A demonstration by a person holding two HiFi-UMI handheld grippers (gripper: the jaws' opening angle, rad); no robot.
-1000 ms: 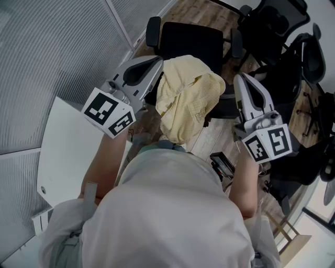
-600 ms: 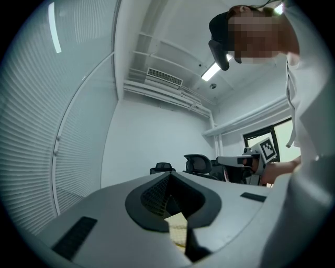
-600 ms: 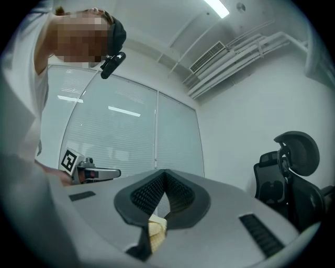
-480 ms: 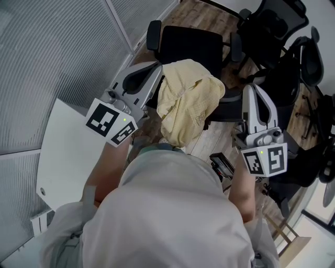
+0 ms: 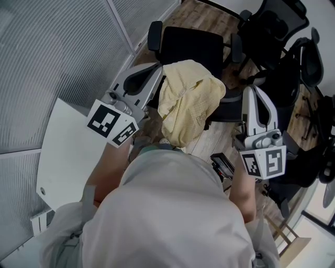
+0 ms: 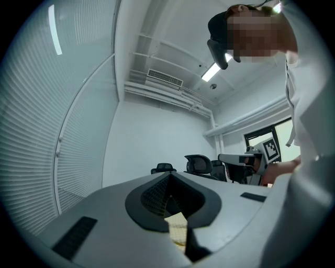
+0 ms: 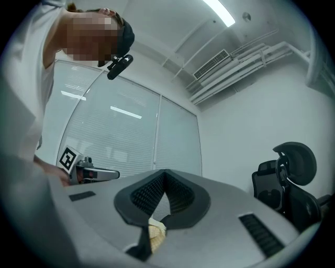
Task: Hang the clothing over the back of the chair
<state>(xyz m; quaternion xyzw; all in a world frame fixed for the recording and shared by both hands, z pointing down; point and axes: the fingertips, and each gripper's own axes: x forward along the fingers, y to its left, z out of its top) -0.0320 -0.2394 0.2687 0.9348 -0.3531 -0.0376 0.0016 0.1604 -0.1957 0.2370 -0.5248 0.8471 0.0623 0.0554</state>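
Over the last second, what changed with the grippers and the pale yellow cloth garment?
The right gripper swung from slanted to pointing straight up the head view, and its marker cube dropped lower in that view. Nothing was grabbed or released. Unchanged: the left gripper barely shifted, and both stay shut on the pale yellow cloth garment, hanging between them near the black office chair.

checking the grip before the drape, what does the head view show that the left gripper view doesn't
Only the head view: the whole yellow clothing hanging between the left gripper and right gripper, the black chair beyond it, and the wood floor. Only the left gripper view: its jaws shut on a pinch of the fabric, plus the ceiling light. Both: the clothing, the right gripper and black office chairs.
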